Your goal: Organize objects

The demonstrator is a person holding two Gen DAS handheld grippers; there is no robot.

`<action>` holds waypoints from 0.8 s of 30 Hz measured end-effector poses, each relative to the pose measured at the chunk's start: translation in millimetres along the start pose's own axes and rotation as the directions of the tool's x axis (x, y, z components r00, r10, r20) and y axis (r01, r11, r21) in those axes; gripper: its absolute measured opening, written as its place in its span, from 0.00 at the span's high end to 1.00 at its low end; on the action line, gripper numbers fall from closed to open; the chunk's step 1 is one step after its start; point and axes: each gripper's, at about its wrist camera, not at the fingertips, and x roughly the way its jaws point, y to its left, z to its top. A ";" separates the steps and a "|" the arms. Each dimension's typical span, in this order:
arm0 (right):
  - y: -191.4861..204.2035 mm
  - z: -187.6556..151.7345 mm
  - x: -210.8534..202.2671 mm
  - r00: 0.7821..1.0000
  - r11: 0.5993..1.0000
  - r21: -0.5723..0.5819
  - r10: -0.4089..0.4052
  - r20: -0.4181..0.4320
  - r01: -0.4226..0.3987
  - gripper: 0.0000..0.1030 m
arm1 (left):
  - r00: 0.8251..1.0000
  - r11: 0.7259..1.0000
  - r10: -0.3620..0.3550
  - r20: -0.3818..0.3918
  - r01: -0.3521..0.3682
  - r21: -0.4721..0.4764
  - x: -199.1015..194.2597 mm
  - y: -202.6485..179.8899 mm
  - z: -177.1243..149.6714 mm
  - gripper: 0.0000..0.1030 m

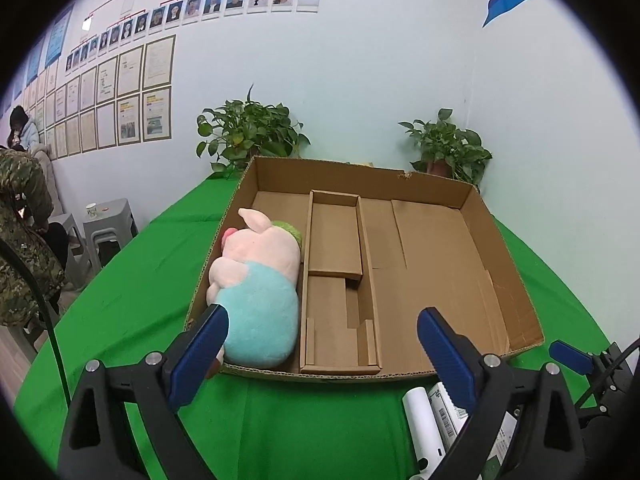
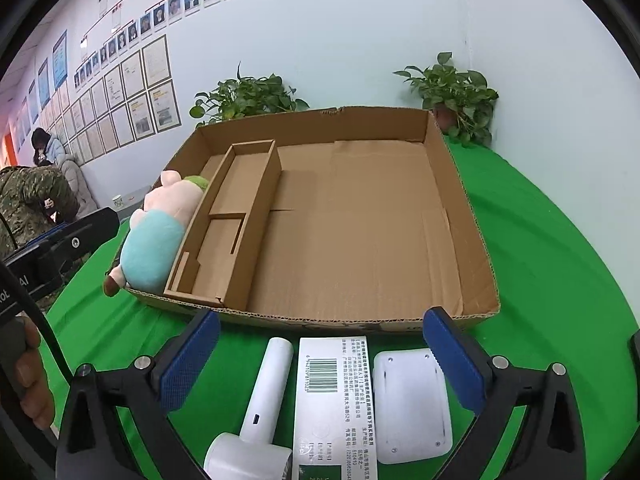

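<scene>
A white box (image 2: 335, 404) bearing a barcode and small Chinese print lies on the green worktop (image 2: 560, 280). Both the left hand-held gripper (image 1: 322, 344) and the right hand-held gripper (image 2: 322, 354) gape wide, holding nothing.

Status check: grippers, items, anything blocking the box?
Left gripper and right gripper open, empty. Plush pig in cardboard box; three white items on cloth. Path clear.

Two potted plants (image 1: 250, 132) (image 1: 450, 146), framed wall documents (image 1: 120, 96), grey stools (image 1: 108, 228), seated people (image 1: 24, 132).
</scene>
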 end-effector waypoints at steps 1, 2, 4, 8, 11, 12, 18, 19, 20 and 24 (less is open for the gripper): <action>0.3 -0.4 0.7 1.000 1.000 0.002 0.002 -0.001 -0.002 0.01 | 1.000 1.000 -0.001 -0.005 0.001 0.002 0.6 -0.1 -0.3 0.07; 0.5 -0.8 1.6 1.000 1.000 0.007 0.009 -0.005 -0.009 0.01 | 1.000 1.000 -0.003 -0.010 0.003 0.006 1.3 -0.2 -0.6 0.07; 1.9 -1.5 2.5 1.000 1.000 0.013 0.021 -0.012 -0.021 0.01 | 1.000 1.000 -0.006 -0.019 0.006 0.014 2.3 -0.6 -1.7 0.07; 6.2 -1.5 2.4 1.000 1.000 0.004 0.026 -0.003 -0.026 0.01 | 0.999 1.000 -0.016 -0.030 0.016 0.020 3.9 -1.3 -2.8 0.07; 8.5 -0.7 2.2 1.000 1.000 -0.003 0.025 0.002 -0.025 0.01 | 0.999 0.999 -0.038 -0.035 0.038 0.008 3.8 -0.1 -3.2 0.07; 9.1 -0.6 2.4 1.000 1.000 -0.005 0.024 0.003 -0.024 0.01 | 0.999 0.999 -0.042 -0.035 0.042 0.006 3.9 0.0 -3.0 0.07; 13.0 -0.9 -0.9 0.999 0.999 -0.011 0.037 0.013 -0.036 0.01 | 0.999 0.999 -0.042 -0.029 0.043 0.015 3.1 -0.7 -2.4 0.07; 13.8 -1.0 -1.4 0.999 0.999 -0.014 0.037 0.015 -0.037 0.01 | 0.999 0.999 -0.045 -0.030 0.045 0.013 3.2 -0.6 -2.7 0.07; 14.5 -1.6 -1.7 0.999 0.999 -0.015 0.039 0.016 -0.039 0.01 | 0.998 0.999 -0.045 -0.032 0.046 0.012 3.3 -0.6 -2.6 0.07; 17.1 -4.9 -1.9 0.999 0.999 -0.022 0.045 0.009 -0.044 0.01 | 0.998 0.999 -0.048 -0.040 0.048 0.007 5.4 0.2 -2.4 0.07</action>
